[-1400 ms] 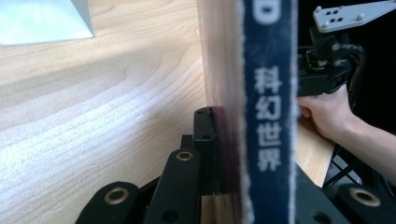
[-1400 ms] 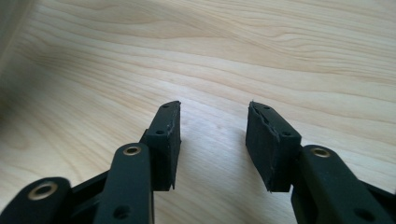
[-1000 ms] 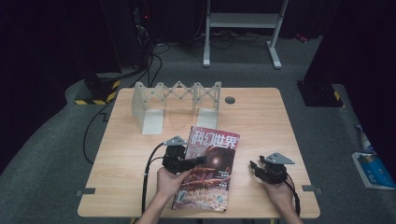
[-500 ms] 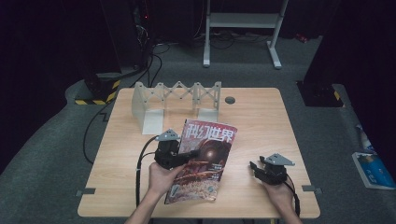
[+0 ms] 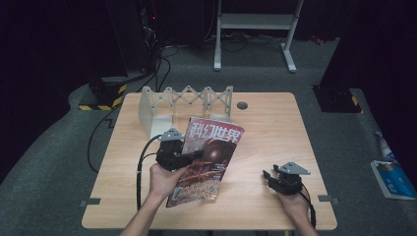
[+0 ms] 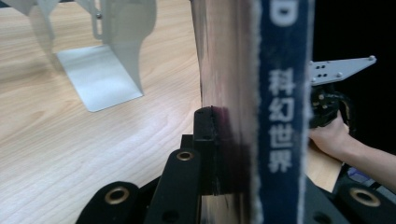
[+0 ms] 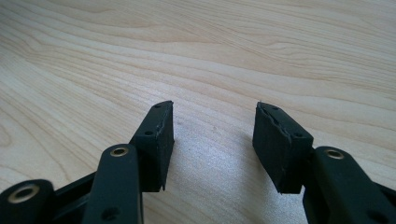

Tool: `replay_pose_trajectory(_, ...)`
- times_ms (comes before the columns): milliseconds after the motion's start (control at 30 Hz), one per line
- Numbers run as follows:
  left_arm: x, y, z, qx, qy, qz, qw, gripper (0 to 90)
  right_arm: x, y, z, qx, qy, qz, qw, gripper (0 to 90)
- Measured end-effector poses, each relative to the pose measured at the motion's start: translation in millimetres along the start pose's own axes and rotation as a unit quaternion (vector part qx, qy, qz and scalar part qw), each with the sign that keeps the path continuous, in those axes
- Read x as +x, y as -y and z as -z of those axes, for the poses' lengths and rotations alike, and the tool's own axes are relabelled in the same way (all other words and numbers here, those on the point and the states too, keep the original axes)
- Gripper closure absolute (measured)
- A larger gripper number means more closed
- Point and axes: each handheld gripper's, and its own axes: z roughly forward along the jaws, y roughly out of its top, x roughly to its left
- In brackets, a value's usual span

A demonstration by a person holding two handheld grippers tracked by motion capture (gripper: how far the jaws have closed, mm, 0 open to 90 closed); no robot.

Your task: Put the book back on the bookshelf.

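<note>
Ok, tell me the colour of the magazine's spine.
Blue with white characters; the magazine spine shows best in the left gripper view, clamped in the left gripper.

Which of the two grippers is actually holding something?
The left gripper, clamped on the magazine; the right gripper sits open over bare table.

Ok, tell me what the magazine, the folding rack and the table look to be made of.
Magazine: glossy printed paper, going by the sheen on its cover. Folding rack: likely thin sheet metal, pale matte grey, with flat bent plates. Table: light wood or wood-look laminate, with visible grain.
</note>
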Motion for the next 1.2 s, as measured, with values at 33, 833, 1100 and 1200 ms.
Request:
replay_pose_trajectory(33, 1.1, -0.8, 1.0, 0.001, -0.003, -0.002, 1.0000, 83.7, 0.0, 0.0, 0.0, 0.000, 0.000, 0.000, 1.0000, 48.4)
replay_pose_trajectory(833, 43.0, -19.6, 40.0, -0.019, -0.075, 0.036, 0.9963, 83.5, -0.2, 0.5, 0.1, -0.002, 0.000, 0.005, 1.0000, 48.2)
replay_pose_trajectory(1100, 53.6, -21.3, 47.0, -0.020, -0.091, 0.042, 0.9948, 83.4, -0.2, 0.5, 0.1, -0.002, 0.000, 0.006, 1.0000, 48.2)
replay_pose_trajectory(1200, 55.6, -22.3, 48.2, -0.015, -0.096, 0.041, 0.9945, 83.3, -0.2, 0.5, 0.1, -0.002, 0.000, 0.006, 1.0000, 48.2)
